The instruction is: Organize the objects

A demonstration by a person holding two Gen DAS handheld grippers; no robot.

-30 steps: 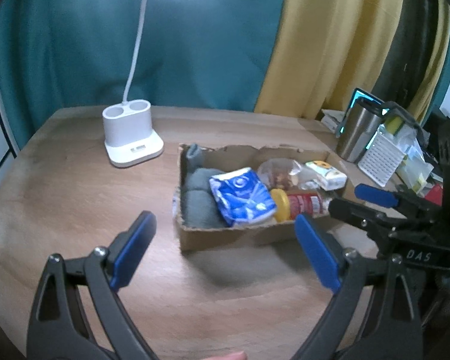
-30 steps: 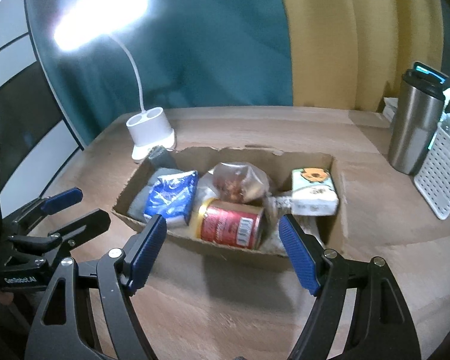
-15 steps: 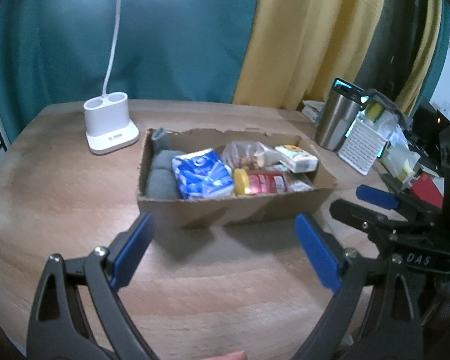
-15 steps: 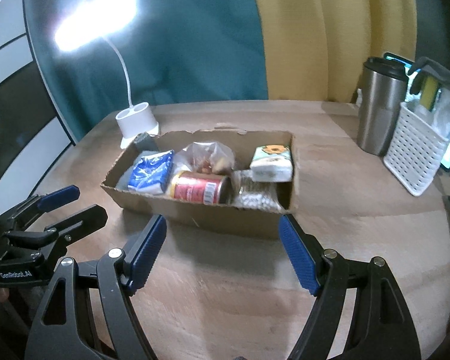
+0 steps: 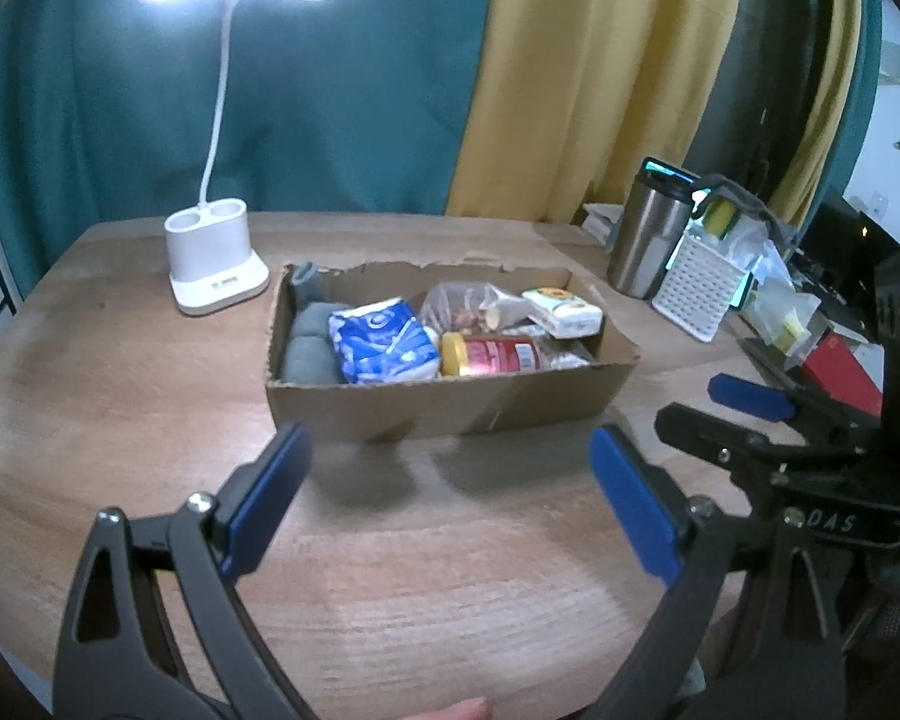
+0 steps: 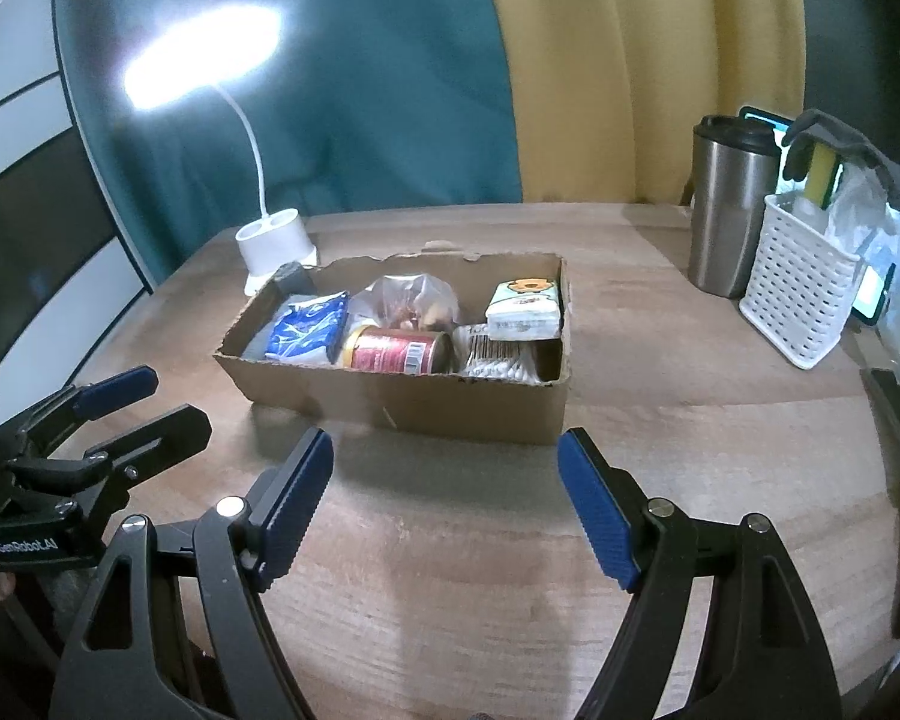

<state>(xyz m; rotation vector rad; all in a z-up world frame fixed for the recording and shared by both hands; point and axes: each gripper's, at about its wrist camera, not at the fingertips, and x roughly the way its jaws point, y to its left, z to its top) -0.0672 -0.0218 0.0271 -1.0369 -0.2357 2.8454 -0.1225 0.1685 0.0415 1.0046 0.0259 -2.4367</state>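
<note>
A shallow cardboard box (image 5: 450, 405) (image 6: 426, 405) sits mid-table. It holds grey socks (image 5: 309, 348), a blue tissue pack (image 5: 384, 348) (image 6: 309, 330), a red can with a yellow lid (image 5: 492, 355) (image 6: 399, 349), a clear snack bag (image 5: 465, 309) (image 6: 411, 300), a white carton (image 5: 564, 312) (image 6: 525, 309) and cotton swabs (image 6: 498, 357). My left gripper (image 5: 450, 507) is open and empty, in front of the box. My right gripper (image 6: 444, 507) is open and empty too, also short of the box. Each gripper shows at the edge of the other's view.
A white desk lamp (image 5: 213, 267) (image 6: 276, 246) stands behind the box on the left. A steel tumbler (image 5: 651, 240) (image 6: 729, 210) and a white perforated basket (image 5: 702, 282) (image 6: 801, 294) with clutter stand at the right. Curtains hang behind the wooden table (image 5: 120, 420).
Both grippers have drawn back from the box and risen a little; the box looks smaller and farther. Both stayed open and empty.
</note>
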